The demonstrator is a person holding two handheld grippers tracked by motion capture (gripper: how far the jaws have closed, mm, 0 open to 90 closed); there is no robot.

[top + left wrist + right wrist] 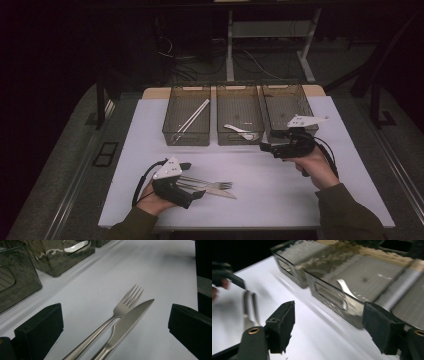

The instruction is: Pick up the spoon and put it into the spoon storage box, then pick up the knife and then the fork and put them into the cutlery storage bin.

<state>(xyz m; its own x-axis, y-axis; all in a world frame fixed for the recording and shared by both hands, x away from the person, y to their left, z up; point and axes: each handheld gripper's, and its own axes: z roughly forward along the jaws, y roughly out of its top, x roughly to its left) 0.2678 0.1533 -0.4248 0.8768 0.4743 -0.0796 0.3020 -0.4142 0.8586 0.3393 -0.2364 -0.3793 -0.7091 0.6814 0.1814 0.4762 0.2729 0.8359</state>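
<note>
— Nearest the work? Left gripper [192, 179], fingers [40, 327] spread wide, empty, straddling fork [125, 306] and knife [130, 320] on counter [280, 195].
— Long axes? Running straight ahead, handles nearest.
— Farther off? Right gripper [265, 146], also spread, empty, by middle bin [240, 137].

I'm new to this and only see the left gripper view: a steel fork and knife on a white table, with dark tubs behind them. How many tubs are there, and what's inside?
Observer: Three smoky clear plastic bins stand in a row at the far side. The left bin holds two long white sticks, likely chopsticks.
Operator: And the others?
Observer: The middle bin holds a white plastic spoon. I see nothing in the right bin.
Operator: Where's the other hand?
Observer: The right hand-held gripper hovers at the right bin's near wall, jaws open, holding nothing.
</note>
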